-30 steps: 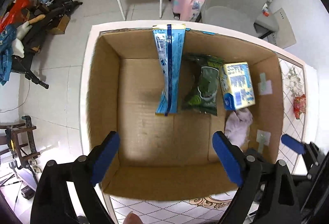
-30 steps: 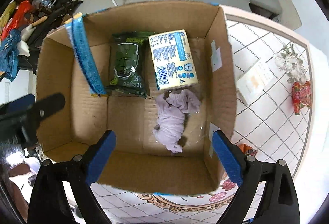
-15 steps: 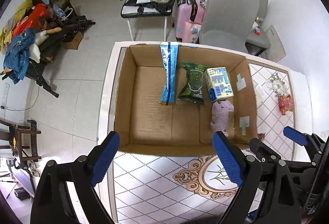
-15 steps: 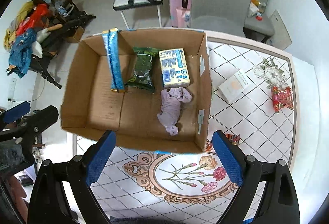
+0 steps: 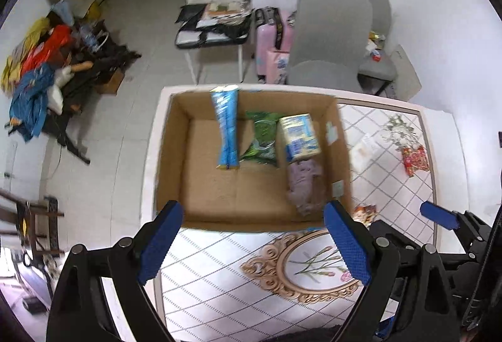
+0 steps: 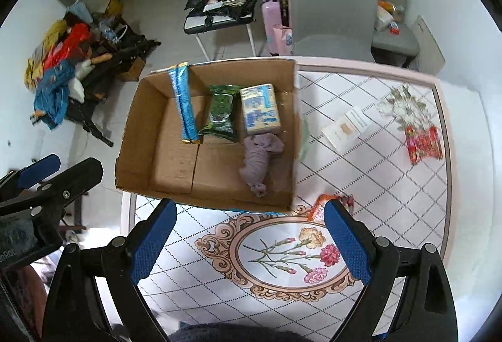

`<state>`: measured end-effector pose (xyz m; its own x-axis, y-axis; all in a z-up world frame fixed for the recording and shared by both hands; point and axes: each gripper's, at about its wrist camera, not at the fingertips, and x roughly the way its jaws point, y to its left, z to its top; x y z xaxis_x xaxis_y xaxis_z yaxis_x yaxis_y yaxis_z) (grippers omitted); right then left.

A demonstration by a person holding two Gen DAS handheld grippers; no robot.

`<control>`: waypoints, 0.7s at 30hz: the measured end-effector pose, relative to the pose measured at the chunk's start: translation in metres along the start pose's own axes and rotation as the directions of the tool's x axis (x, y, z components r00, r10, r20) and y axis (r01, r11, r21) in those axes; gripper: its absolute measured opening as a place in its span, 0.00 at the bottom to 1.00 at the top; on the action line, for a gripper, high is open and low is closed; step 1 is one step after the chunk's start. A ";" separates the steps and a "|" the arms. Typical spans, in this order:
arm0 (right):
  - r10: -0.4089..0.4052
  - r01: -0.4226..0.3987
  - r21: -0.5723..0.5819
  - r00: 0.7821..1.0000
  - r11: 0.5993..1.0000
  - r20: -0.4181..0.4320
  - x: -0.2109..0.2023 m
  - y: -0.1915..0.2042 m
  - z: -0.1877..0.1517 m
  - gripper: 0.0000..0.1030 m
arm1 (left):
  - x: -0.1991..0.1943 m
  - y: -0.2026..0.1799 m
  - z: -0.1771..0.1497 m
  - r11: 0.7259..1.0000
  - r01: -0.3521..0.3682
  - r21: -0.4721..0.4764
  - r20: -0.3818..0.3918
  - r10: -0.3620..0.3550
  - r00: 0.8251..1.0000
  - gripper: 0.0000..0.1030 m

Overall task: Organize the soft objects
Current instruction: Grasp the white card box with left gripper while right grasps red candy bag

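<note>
An open cardboard box point(image 5: 171, 153) point(image 6: 141, 138) stands on the patterned table. Inside it a long blue pack point(image 5: 227, 128) point(image 6: 185, 106) leans on the far wall. Beside that lie a green wipes pack point(image 5: 262, 138) point(image 6: 221, 112), a yellow-and-blue tissue pack point(image 5: 299, 134) point(image 6: 260, 109) and a crumpled purple cloth point(image 5: 304, 185) point(image 6: 257, 163). My left gripper point(image 5: 251, 211) hangs open above the box's near edge, holding nothing. My right gripper point(image 6: 249, 211) is open and empty too, above the table just in front of the box.
On the table right of the box lie a small white carton point(image 6: 345, 128), a red packet point(image 6: 423, 147), white flowers point(image 6: 401, 103) and an orange wrapper point(image 6: 329, 203). Grey chairs point(image 5: 329, 37) and a pink suitcase point(image 5: 273, 40) stand behind. Clutter covers the floor at left point(image 6: 59, 72).
Both grippers have risen and drawn back out of the box. The box looks smaller, and the table in front of it has come into view. Both stay open.
</note>
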<state>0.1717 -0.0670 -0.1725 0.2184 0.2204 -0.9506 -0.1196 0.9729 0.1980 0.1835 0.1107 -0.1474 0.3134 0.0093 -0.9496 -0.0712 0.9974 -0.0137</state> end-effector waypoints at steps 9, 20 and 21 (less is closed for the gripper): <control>-0.022 0.035 0.342 0.999 0.939 -0.042 0.004 -0.193 0.004 0.94 | 0.077 -0.172 0.051 0.937 0.082 0.338 -0.132 -0.039 0.990 0.90; 0.096 0.010 0.680 0.988 0.733 -0.117 0.111 -0.380 0.049 0.94 | 0.263 -0.295 0.090 0.882 0.059 0.467 -0.407 0.155 0.900 0.90; 0.112 0.010 0.705 0.986 0.710 -0.126 0.124 -0.389 0.051 0.94 | 0.275 -0.297 0.091 0.885 0.052 0.463 -0.421 0.168 0.891 0.90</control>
<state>0.2946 -0.4146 -0.3553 0.0794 0.3171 -0.9451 0.5997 0.7421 0.2994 0.3773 -0.1763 -0.3754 -0.1312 0.1453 -0.9807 0.3921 0.9161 0.0833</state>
